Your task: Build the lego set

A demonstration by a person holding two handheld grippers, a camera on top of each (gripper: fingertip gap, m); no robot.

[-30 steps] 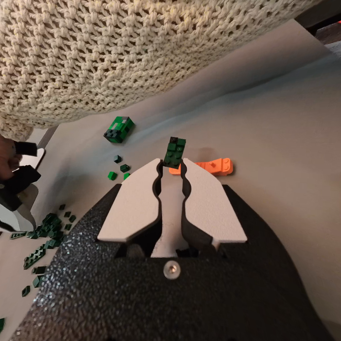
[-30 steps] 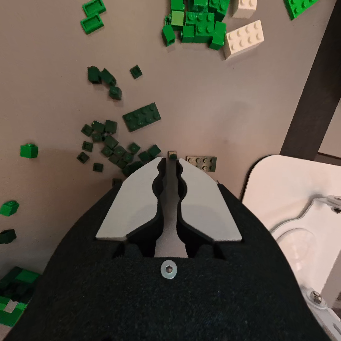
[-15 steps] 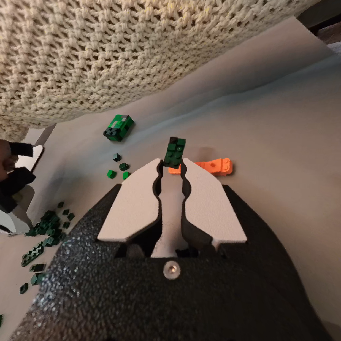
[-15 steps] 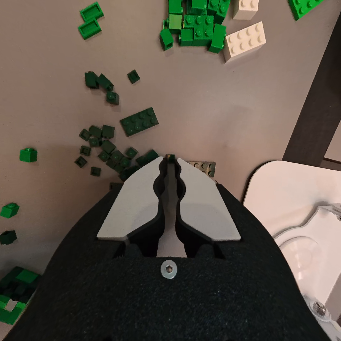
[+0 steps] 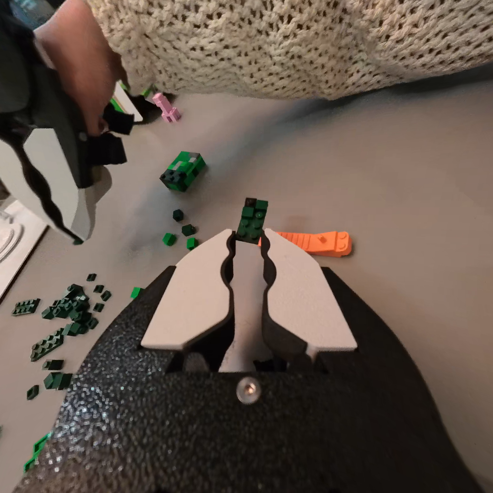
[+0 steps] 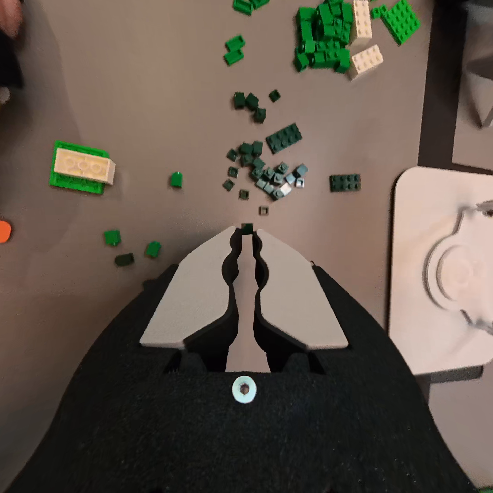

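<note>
It looks like a home play or hobby table: a plain grey tabletop (image 6: 133,80) strewn with loose green bricks (image 6: 322,34), a small pink toy figure (image 5: 167,108), and someone's cream knitted sleeve (image 5: 266,40) overhead.

Wrist views — low-oblique left, top-down right; shared dark-green bricks (image 5: 68,309)

Grey table (image 6: 133,93) underneath; cream knitted fabric (image 5: 293,45) overhanging far edge; white moulded plate (image 6: 440,266) at right.
</note>
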